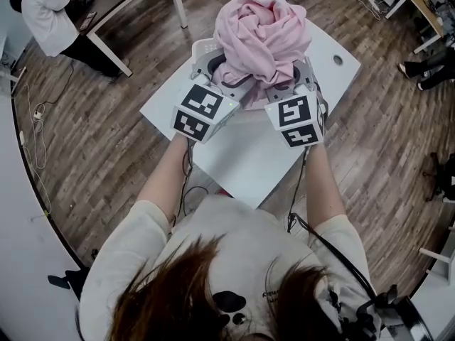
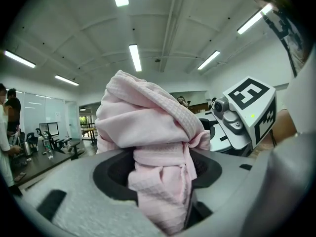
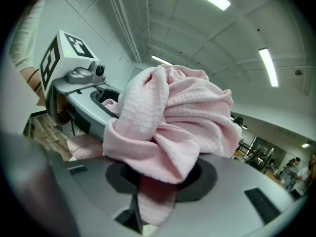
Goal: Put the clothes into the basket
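A pink waffle-weave garment (image 1: 261, 38) is bunched into a ball and held up between both grippers above the white table (image 1: 249, 162). My left gripper (image 1: 215, 74) is shut on its left side, where folds of cloth (image 2: 158, 181) are wedged between the jaws. On the right side, my right gripper (image 1: 302, 79) is shut on a fold (image 3: 155, 181). Both grippers tilt upward, toward the ceiling. A white basket (image 1: 203, 48) peeks out behind the garment's left edge; most of it is hidden. Each gripper view shows the other gripper: the right gripper (image 2: 242, 117) and the left gripper (image 3: 74, 70).
A second table's legs (image 1: 178, 6) stand on the wood floor at the upper left, beside a person in a white shirt (image 1: 46, 13). Another person's feet (image 1: 426, 69) show at the right edge. Cables (image 1: 35, 112) trail along the floor on the left.
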Demonstrator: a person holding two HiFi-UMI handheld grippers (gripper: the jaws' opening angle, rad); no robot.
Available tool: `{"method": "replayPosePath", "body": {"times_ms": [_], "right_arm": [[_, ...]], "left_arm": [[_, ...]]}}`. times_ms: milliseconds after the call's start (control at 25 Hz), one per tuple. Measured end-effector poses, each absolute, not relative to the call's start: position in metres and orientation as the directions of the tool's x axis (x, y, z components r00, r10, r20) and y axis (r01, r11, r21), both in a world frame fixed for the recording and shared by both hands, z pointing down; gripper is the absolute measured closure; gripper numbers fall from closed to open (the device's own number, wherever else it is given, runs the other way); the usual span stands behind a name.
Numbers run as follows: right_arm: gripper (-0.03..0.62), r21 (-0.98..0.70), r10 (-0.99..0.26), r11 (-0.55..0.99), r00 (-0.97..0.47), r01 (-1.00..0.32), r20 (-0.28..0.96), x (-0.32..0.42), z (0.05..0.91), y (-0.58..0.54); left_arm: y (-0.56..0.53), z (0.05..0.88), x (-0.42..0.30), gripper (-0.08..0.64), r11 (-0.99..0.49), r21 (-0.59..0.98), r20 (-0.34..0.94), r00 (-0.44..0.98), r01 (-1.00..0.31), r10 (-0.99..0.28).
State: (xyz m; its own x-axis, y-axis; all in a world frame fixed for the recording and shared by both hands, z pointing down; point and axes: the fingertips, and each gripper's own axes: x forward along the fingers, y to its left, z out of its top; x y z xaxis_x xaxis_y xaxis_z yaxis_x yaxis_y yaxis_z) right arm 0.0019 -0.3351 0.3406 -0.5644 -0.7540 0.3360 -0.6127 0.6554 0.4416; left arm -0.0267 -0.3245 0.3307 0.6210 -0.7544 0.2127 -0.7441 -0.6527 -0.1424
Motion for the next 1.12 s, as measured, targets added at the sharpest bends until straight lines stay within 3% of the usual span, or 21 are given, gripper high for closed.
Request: {"method": "replayPosePath", "body": {"times_ms": [600, 840, 960, 1120], "right_arm": [[0.428, 0.167, -0.595, 0.733, -0.504, -0.659, 0.626, 0.003, 0.450, -0.365], [0.419, 0.140, -0.579, 0.697, -0.437, -0.703, 0.688, 0.010, 0.474, -0.369], [0.411, 0.201, -0.647, 0.632, -0.367, -0.748, 0.668, 0.021, 0.468, -0.378], [0.413, 0.209, -0.769, 0.537, -0.372, -0.817, 0.520, 0.028, 0.430, -0.387]], "left_arm": [[-0.362, 0.438, -0.036, 0.279, -0.566, 0.107, 0.506, 0.535, -0.818, -0.677], [-0.366, 0.463, -0.048, 0.265, -0.494, 0.108, 0.582, 0.458, -0.863, -0.672], [-0.367, 0.461, -0.052, 0.265, -0.476, 0.075, 0.579, 0.427, -0.876, -0.694], [-0.369, 0.440, -0.056, 0.267, -0.459, 0.024, 0.498, 0.409, -0.888, -0.764]]}}
